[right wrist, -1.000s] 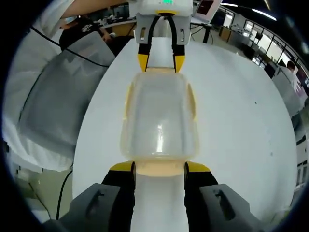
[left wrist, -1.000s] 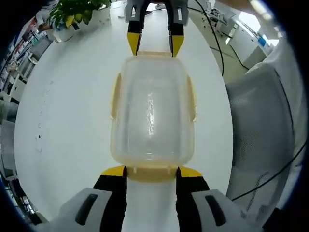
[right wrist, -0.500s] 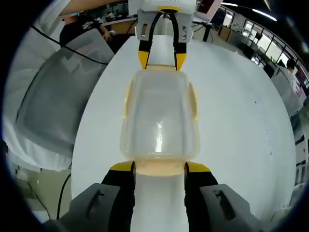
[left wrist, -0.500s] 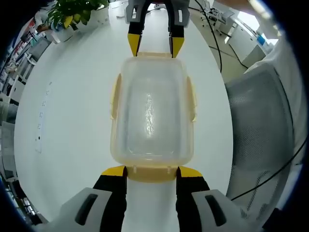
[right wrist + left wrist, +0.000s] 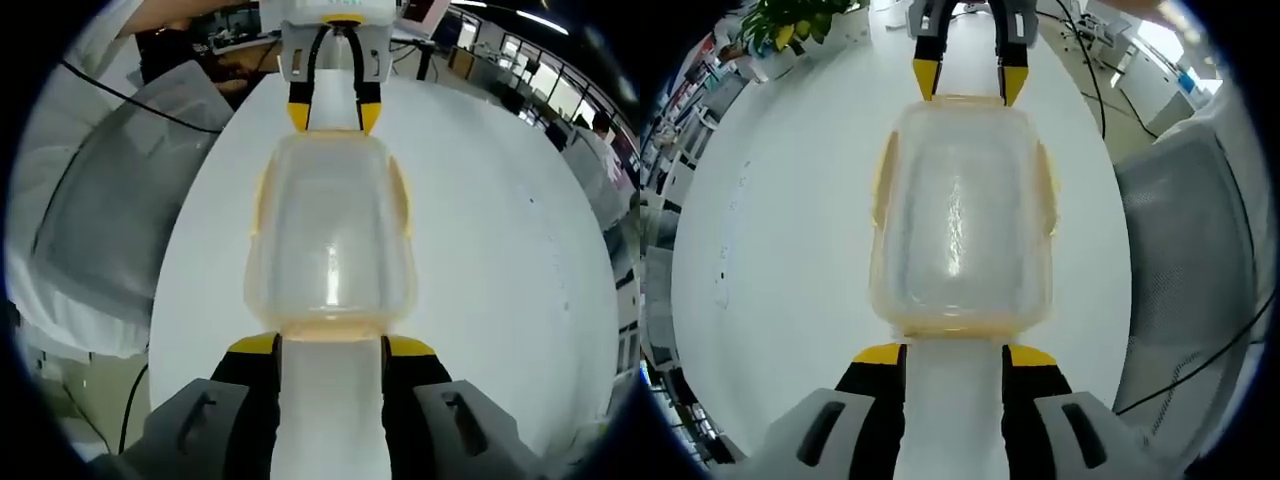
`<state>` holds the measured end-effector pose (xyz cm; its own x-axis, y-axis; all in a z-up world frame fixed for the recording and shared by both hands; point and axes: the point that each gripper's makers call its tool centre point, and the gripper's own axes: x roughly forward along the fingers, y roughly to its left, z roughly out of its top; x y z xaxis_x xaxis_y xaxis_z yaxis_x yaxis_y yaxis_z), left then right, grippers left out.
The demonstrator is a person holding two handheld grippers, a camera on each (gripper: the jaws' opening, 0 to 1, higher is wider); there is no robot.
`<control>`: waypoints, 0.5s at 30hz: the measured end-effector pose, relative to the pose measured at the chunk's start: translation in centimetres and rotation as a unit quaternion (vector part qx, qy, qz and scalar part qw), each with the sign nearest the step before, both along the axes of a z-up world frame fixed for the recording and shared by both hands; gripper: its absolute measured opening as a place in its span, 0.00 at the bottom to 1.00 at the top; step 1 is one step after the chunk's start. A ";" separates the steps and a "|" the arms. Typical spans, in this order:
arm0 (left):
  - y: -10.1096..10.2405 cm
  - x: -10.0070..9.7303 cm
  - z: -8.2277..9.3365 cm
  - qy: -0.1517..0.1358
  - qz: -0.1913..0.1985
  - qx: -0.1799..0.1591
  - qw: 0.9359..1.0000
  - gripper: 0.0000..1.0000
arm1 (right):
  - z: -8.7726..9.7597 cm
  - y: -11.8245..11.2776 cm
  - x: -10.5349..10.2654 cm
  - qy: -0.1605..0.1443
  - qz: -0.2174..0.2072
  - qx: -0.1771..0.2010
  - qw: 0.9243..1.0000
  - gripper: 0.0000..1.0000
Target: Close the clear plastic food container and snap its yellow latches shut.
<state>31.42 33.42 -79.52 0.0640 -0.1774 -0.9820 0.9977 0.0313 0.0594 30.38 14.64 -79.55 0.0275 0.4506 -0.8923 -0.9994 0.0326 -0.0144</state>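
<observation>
A clear plastic container (image 5: 960,210) with its lid on lies lengthwise on the white table (image 5: 790,220), and yellow side latches (image 5: 883,180) run along its long edges. My left gripper (image 5: 955,355) is open, its yellow-tipped jaws just short of the container's near end. The right gripper (image 5: 970,85) faces it at the far end, its tips against that rim. In the right gripper view the same container (image 5: 330,230) lies between my open right gripper (image 5: 332,347) and the left gripper (image 5: 330,115). At each near end only a thin yellow strip (image 5: 330,328) of latch shows.
A grey mesh chair (image 5: 1190,250) stands beside the table edge, with a black cable (image 5: 1090,90) trailing past it. A potted plant (image 5: 790,20) stands at the table's far corner. In the right gripper view the chair (image 5: 110,200) is on the left, with a person's arm (image 5: 160,15) above it.
Both views have shifted slightly, and the container looks larger. The broad yellow end flap that lay between each pair of jaws now shows as a thin strip. The jaw gaps are unchanged.
</observation>
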 end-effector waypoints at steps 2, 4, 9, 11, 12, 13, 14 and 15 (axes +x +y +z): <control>0.3 0.0 -0.1 0.002 0.008 0.001 1.000 0.34 | -0.4 -0.6 0.3 -0.005 -0.006 -0.009 1.000 0.39; 0.4 -0.3 0.0 0.014 0.030 -0.010 0.999 0.35 | -0.5 -1.1 0.1 0.005 -0.017 -0.009 1.000 0.42; 0.8 -0.6 0.2 0.022 0.050 -0.020 0.998 0.35 | -0.6 -1.4 -0.2 0.014 -0.025 -0.006 1.000 0.42; 0.6 -0.9 0.4 0.028 0.052 -0.028 0.998 0.35 | -0.6 -1.5 -0.3 0.014 -0.025 -0.007 1.000 0.41; 0.5 -1.1 0.5 0.031 0.056 -0.034 0.997 0.35 | -0.6 -1.6 -0.3 0.014 -0.025 -0.009 1.000 0.41; 0.5 -1.1 0.6 0.033 0.060 -0.037 0.997 0.35 | -0.6 -1.7 -0.4 0.016 -0.026 -0.010 0.999 0.41; 0.5 -1.1 0.7 0.034 0.066 -0.040 0.996 0.35 | -0.5 -1.7 -0.5 0.018 -0.031 -0.008 0.999 0.40; 0.8 -1.0 1.0 0.035 0.081 -0.045 0.995 0.35 | -0.3 -1.8 -0.6 0.025 -0.040 -0.003 0.999 0.41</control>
<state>30.38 34.18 -78.55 0.0302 -0.2584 -0.9656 0.9806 0.1949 -0.0214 29.77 12.81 -79.81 0.0192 0.4432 -0.8962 -0.9931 0.1125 0.0344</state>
